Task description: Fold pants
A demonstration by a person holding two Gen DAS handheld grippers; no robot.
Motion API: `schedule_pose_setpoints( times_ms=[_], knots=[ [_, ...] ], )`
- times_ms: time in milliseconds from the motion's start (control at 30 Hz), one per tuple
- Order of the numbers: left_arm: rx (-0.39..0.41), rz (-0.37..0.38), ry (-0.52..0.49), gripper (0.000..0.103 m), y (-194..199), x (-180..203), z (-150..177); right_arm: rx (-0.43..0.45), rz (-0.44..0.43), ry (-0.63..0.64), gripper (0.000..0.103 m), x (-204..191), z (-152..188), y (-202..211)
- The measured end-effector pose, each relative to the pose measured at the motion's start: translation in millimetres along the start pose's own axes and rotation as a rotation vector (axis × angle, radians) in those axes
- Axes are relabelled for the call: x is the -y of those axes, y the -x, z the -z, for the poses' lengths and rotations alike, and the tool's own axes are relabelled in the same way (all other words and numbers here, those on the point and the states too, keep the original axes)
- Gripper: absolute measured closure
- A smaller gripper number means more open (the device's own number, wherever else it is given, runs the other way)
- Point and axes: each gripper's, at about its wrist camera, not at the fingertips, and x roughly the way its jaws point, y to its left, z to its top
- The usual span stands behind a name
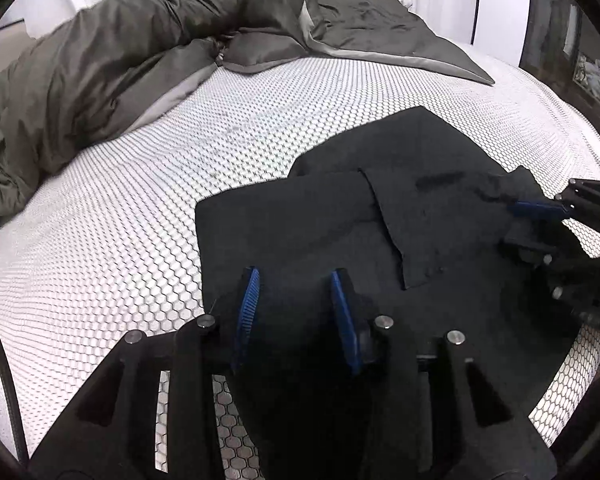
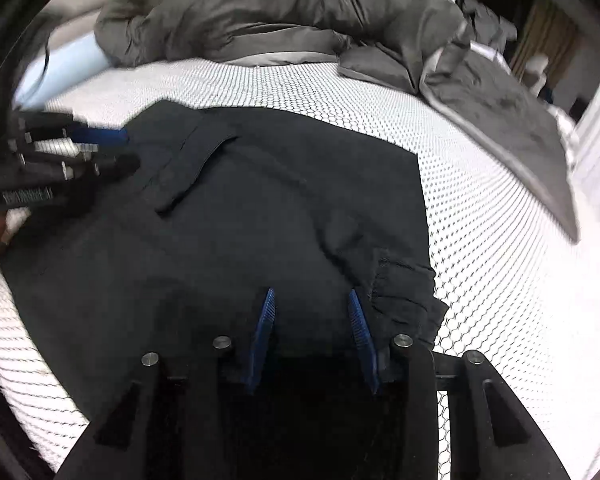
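Black pants (image 1: 320, 216) lie folded into a rough square on the white honeycomb mattress (image 1: 140, 208). One layer's edge runs diagonally across the top. My left gripper (image 1: 296, 284) hovers over the near edge of the pants, its blue pads apart and nothing pinched between them. My right gripper (image 1: 530, 228) reaches in at the pants' right side. In the right wrist view the pants (image 2: 280, 200) fill the middle and a gathered elastic cuff (image 2: 404, 296) lies at the near right. The right gripper (image 2: 312, 296) stands open just left of that cuff. The left gripper (image 2: 118, 148) is open at the pants' far left edge.
A rumpled olive-grey duvet (image 1: 140, 40) is heaped along the far side of the bed, with its flat end (image 2: 512, 120) spread toward the right. Bare mattress (image 2: 500, 260) lies between duvet and pants. A light blue pillow (image 2: 60, 68) sits at the far left.
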Motion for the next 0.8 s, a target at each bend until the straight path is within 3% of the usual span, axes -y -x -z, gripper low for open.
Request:
schedule_pose_setpoints(
  times_ms=[100,167,233,400,467,533,567,600,700,800],
  knots=[
    [0.063,0.022,0.030,0.068,10,-2,-10,0.045,-0.111,-0.101,0.064,2,-9,11],
    [0.065,-0.013,0.069,0.068,4,-6,-21,0.075,-0.105,-0.134,0.063,0,-26,14],
    [0.049,0.006,0.106,0.068,-9,-8,-30,0.073,-0.137,-0.147,0.063,-5,-43,6],
    [-0.023,0.002,0.105,0.068,-39,-7,-28,-0.077,-0.150,-0.124,0.063,-16,-69,-46],
    [-0.015,0.003,0.100,0.068,-37,-9,-27,-0.077,-0.119,-0.119,0.063,-6,-59,-48],
    [-0.014,-0.025,0.108,0.067,-35,-11,-25,-0.090,-0.035,-0.118,0.065,11,-45,-38],
    [-0.015,-0.036,0.125,0.067,-34,-14,-25,-0.081,-0.045,-0.126,0.066,21,-34,-29],
    [-0.015,-0.043,0.135,0.067,-32,-15,-24,-0.060,-0.107,-0.145,0.065,29,-22,-20],
    [-0.003,-0.058,0.148,0.067,-20,-18,-22,0.006,-0.119,-0.153,0.065,29,-6,-1],
    [0.059,0.016,0.137,0.067,21,-14,-3,0.058,-0.132,-0.165,0.064,28,-3,24]
  ],
)
